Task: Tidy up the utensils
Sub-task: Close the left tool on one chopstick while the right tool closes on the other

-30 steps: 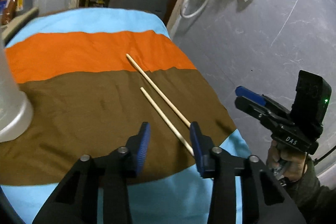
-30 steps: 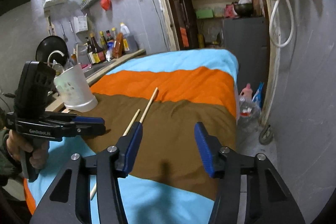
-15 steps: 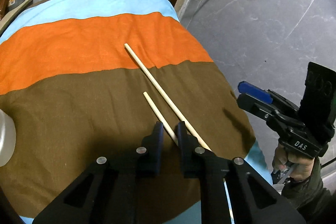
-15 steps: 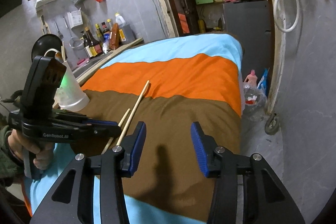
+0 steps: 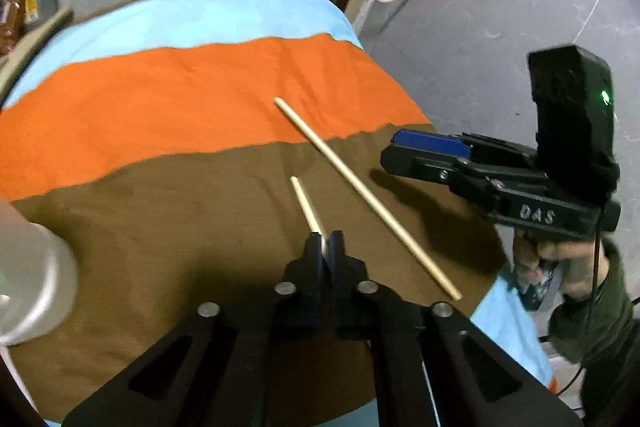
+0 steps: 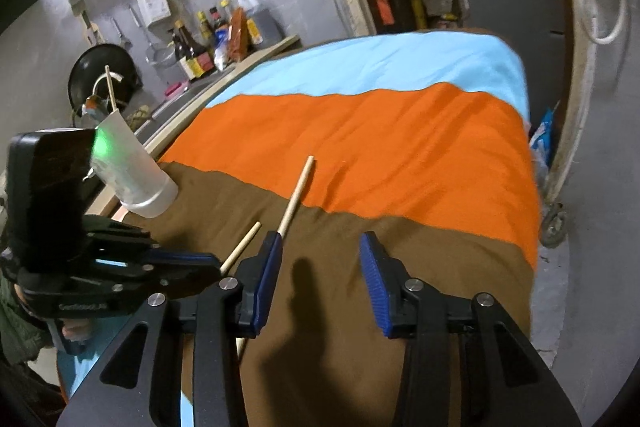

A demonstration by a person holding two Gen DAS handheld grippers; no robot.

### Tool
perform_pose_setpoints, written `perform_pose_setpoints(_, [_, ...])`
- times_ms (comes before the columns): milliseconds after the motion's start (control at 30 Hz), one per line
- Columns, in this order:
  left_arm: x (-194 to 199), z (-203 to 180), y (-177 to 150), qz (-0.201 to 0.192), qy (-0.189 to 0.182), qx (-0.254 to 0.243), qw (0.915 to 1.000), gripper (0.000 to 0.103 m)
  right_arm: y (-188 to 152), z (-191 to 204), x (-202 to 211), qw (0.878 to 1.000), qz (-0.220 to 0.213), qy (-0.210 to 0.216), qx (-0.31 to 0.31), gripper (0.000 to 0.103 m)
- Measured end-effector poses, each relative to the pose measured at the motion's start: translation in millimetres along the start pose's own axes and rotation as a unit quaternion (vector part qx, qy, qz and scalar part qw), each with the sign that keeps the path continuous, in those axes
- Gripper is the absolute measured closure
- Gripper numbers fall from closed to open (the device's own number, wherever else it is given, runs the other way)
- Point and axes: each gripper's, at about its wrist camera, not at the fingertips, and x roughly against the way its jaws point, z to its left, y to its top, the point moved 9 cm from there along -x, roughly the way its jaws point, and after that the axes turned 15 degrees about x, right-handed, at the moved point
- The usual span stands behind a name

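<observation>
A: What sits at the far left?

B: A white utensil holder (image 6: 132, 171) on the brown band of the striped cloth (image 5: 168, 99), with one stick standing in it.

A: And the left gripper (image 5: 325, 247)?

B: Its jaws are pinched tight on the short chopstick (image 5: 305, 203), whose far end points away over the brown band.

A: To its right?

B: The long chopstick (image 5: 360, 191) lies free, slanting from orange to brown. Right again, the right gripper (image 6: 318, 275) hovers with jaws spread wide, holding nothing.
</observation>
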Motion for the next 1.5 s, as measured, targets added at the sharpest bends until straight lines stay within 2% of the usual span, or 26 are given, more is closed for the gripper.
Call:
perform_pose_setpoints(33, [-1,8,-1,0.003,0.002,0.003,1.0,0.103,3,0,-6,1.0,0.007,0.008,0.0,0.066])
perform_pose_setpoints(100, [-1,16,-2,0.011,-0.032,0.046,0.9983,0.103,8,2,-16,1.0,0.017,0.022,-0.002,0.066])
perform_pose_setpoints(133, [1,18,-2,0.012,-0.038,0.053,0.9978,0.103,11,2,-20,1.0,0.02,0.023,0.0,0.067])
perform_pose_setpoints(333, [8,17,-8,0.013,-0.074,0.069,0.9948,0.103,19,-3,-37,0.999,0.049,0.016,0.011,0.074])
perform_pose_setpoints(467, [19,8,-7,0.012,-0.096,0.066,0.9931,0.103,22,-1,-44,0.997,0.07,0.006,0.033,0.075])
perform_pose_setpoints(633, [13,-11,-5,0.032,-0.085,0.05,0.9946,0.103,26,0,-52,0.994,0.093,0.005,0.049,0.075])
perform_pose_setpoints(867, [9,-8,-7,0.06,-0.083,0.062,0.9928,0.098,28,-8,-55,0.994,0.097,0.019,0.04,0.083])
perform_pose_setpoints(1000, [7,-9,-7,0.068,-0.079,0.051,0.9932,0.096,27,-9,-55,0.995,0.094,0.021,0.036,0.087])
perform_pose_setpoints(1167, [0,-11,-4,0.085,-0.075,0.048,0.9924,0.095,28,-8,-56,0.994,0.104,0.017,0.039,0.088])
perform_pose_setpoints(1300, [-3,-11,-2,0.083,-0.081,0.053,0.9918,0.096,28,-9,-57,0.994,0.108,0.018,0.023,0.088])
perform_pose_setpoints(1500, [6,-8,-8,0.055,-0.078,0.062,0.9935,0.097,26,-11,-51,0.995,0.103,0.013,-0.011,0.095])
